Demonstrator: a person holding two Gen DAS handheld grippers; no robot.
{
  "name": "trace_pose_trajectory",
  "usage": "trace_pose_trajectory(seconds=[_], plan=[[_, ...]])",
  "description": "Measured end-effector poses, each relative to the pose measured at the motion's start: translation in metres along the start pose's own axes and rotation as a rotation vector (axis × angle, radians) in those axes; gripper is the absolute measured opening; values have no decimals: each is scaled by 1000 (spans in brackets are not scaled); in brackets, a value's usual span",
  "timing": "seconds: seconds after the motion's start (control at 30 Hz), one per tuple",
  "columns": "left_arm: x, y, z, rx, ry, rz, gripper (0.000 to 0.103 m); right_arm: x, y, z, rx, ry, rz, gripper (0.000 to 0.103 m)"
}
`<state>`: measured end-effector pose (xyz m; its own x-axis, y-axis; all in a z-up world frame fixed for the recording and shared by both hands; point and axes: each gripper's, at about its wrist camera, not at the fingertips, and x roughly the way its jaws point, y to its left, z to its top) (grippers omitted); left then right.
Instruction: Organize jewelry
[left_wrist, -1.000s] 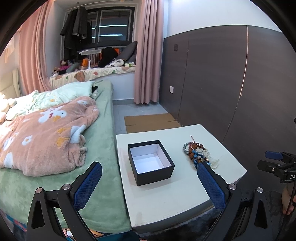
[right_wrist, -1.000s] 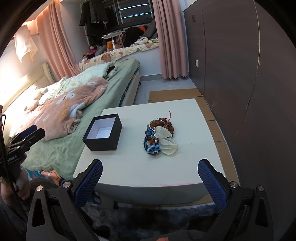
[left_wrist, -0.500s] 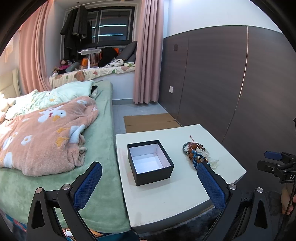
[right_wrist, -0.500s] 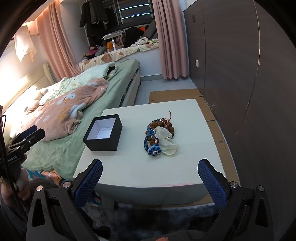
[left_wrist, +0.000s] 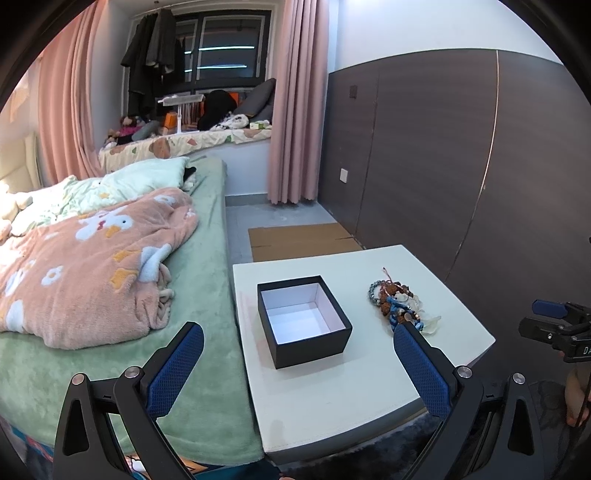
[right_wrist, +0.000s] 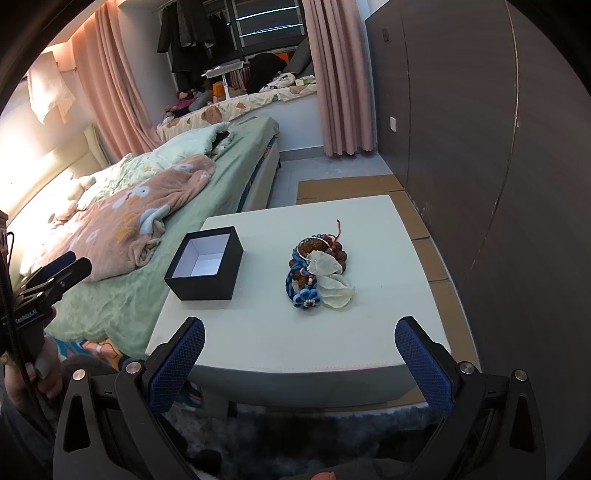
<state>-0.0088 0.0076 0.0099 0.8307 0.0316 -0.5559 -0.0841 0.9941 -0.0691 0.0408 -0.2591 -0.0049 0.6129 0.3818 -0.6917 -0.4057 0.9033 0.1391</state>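
Observation:
A black box with a white inside (left_wrist: 304, 320) stands open and empty on the white table (left_wrist: 332, 391); it also shows in the right wrist view (right_wrist: 205, 267). A pile of jewelry (right_wrist: 317, 275), brown beads, blue cord pieces and pale shell-like pieces, lies to the right of the box; it also shows in the left wrist view (left_wrist: 400, 306). My left gripper (left_wrist: 299, 363) is open and empty, held off the table's near edge facing the box. My right gripper (right_wrist: 300, 356) is open and empty, held off the near edge facing the jewelry.
A bed (left_wrist: 207, 295) with a green sheet and a pink blanket (left_wrist: 85, 258) borders the table's left side. A dark panelled wall (left_wrist: 461, 166) runs along the right. Flat cardboard (left_wrist: 299, 240) lies on the floor behind the table. A dark rug (right_wrist: 295, 435) lies below.
The left wrist view has shifted slightly, so the box and jewelry sit a touch higher and left. The right gripper has barely moved. Both stay open.

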Motion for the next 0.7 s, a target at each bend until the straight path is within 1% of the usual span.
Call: trace_pose_trajectory(seconds=[0.17,0.23,0.27,0.3,0.37,0.43,0.5,0.6,0.7], plan=[[6,5,-2,-2,0,0,103,1,-1,1,3,3,8,103],[9,4,0,3,4,14,103,1,-1,1,7,8,8,103],[11,2,1,8,13,0,103,1,-2,1,11,10,5,103],[5,5,-1,12,17,-11,103,0,-3,2,11,18,11,103],[8,0,2,26,32,-20,103,-1,-6,4,10,28,8,103],[7,-3,4,31,23,-49,103,-1,-9,6,17,31,22,103],[8,-8,9,41,11,-59,103,-4,-15,10,31,20,39,103],[14,-15,14,49,11,-82,103,-7,-23,20,41,-1,33,103],[27,-24,19,53,20,-113,103,-6,-37,32,86,-16,55,103]])
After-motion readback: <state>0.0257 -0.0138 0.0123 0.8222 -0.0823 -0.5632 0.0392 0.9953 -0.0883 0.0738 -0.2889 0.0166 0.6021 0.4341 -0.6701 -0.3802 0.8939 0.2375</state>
